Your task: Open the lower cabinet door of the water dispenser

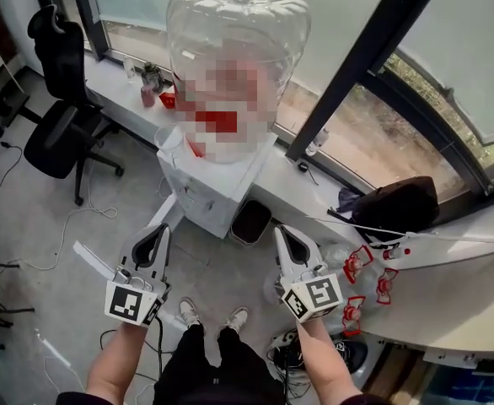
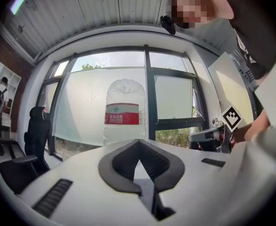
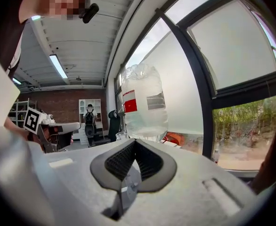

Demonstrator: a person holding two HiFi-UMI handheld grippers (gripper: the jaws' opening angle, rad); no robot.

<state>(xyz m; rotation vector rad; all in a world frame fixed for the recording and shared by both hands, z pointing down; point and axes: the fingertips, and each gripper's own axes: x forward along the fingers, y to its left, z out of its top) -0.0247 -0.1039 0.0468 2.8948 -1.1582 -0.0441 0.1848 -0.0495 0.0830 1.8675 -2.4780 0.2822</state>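
The water dispenser's white body (image 1: 217,188) stands against the window with a large clear bottle (image 1: 234,24) on top. A white panel (image 1: 169,213) juts out at its lower left corner; whether that is the cabinet door I cannot tell. My left gripper (image 1: 162,229) and right gripper (image 1: 279,229) hang side by side in the air in front of the dispenser, apart from it, both pointing at it. Both are shut with nothing between the jaws. The left gripper (image 2: 138,142) and the right gripper (image 3: 134,142) each look level at the bottle (image 2: 124,112) (image 3: 142,102).
A black office chair (image 1: 57,116) stands to the left. A dark bin (image 1: 249,222) sits on the floor right of the dispenser. A black bag (image 1: 399,205) lies on the window sill, red-and-white parts (image 1: 369,272) on the white counter at right. Cables trail on the floor.
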